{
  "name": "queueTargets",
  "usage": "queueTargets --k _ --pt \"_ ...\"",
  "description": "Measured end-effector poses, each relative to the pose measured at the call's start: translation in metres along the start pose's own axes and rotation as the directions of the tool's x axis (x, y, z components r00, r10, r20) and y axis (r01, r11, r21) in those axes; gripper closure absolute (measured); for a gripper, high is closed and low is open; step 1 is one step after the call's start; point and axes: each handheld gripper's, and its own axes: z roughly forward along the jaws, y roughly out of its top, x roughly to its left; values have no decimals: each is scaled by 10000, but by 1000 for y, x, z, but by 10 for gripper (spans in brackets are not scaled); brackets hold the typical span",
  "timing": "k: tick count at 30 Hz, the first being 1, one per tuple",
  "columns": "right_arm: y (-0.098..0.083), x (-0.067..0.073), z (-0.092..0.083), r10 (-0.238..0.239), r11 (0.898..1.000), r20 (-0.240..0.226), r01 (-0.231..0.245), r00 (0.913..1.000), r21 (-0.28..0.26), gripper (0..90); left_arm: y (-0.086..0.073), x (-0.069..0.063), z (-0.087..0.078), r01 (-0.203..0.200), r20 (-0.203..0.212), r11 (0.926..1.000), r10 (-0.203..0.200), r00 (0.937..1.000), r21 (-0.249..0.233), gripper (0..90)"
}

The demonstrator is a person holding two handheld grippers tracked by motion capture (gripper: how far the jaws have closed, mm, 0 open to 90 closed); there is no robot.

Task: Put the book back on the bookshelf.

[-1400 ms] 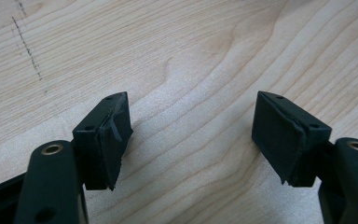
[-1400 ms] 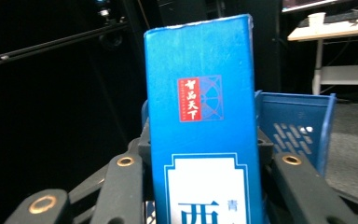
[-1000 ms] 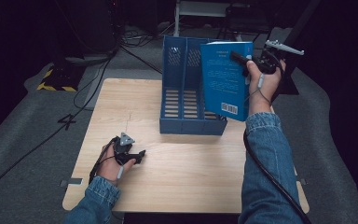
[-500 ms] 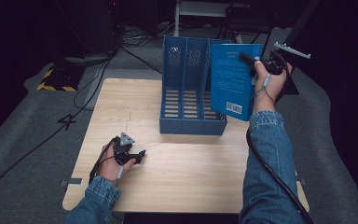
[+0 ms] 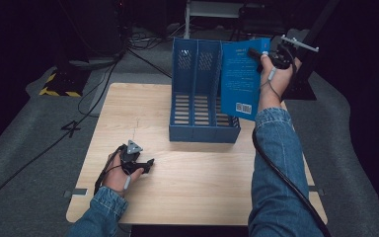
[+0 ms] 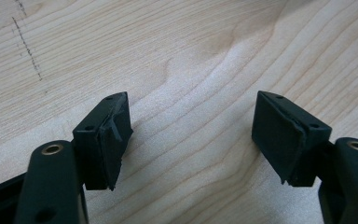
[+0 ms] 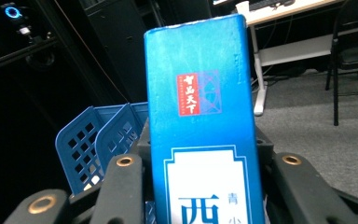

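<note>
Blue is the colour of both the book and its likely home: a thick hardback book with a glossy blue cover hangs upright in the air, pinched at its upper right corner by the right tongs, which are clamped on it. In the right gripper view the book's spine rises straight between the two black jaws. The book hovers just over the right-hand slot of a blue plastic three-slot file rack that stands near the far edge of the pale wooden surface, right of centre.

The left tongs rest low near the front left corner of the surface, jaws spread wide with nothing between them, bare wood beneath.

The likely next step is lowering the book into a slot. The grip sits on one corner, so the heavy book could swing or slip from the pads. Its bottom edge could also catch a divider wall and tip or push the light rack toward the far edge, since no hand steadies it.
</note>
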Motion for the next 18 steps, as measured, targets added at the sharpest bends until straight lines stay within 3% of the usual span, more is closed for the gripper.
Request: queueTargets --k 3,8,11,14,18 --pt "5 8 6 220 9997 55 -219 9997 -93 614 0 0 0 -36 26 10000 36 10000 63 287" --pt "12 23 17 -64 9994 -368 52 9993 -341 613 0 0 0 -45 30 10000 45 10000 58 287" --pt "9 27 25 -266 9985 -385 248 9989 -478 613 0 0 0 -42 27 10000 42 10000 55 287" --pt "2 26 29 -512 9945 -498 463 9974 -935 612 0 1 0 -42 31 10000 42 10000 57 288" --pt "-7 18 36 -476 9914 -768 377 9959 -1250 611 0 0 0 -32 26 10000 32 10000 59 287"
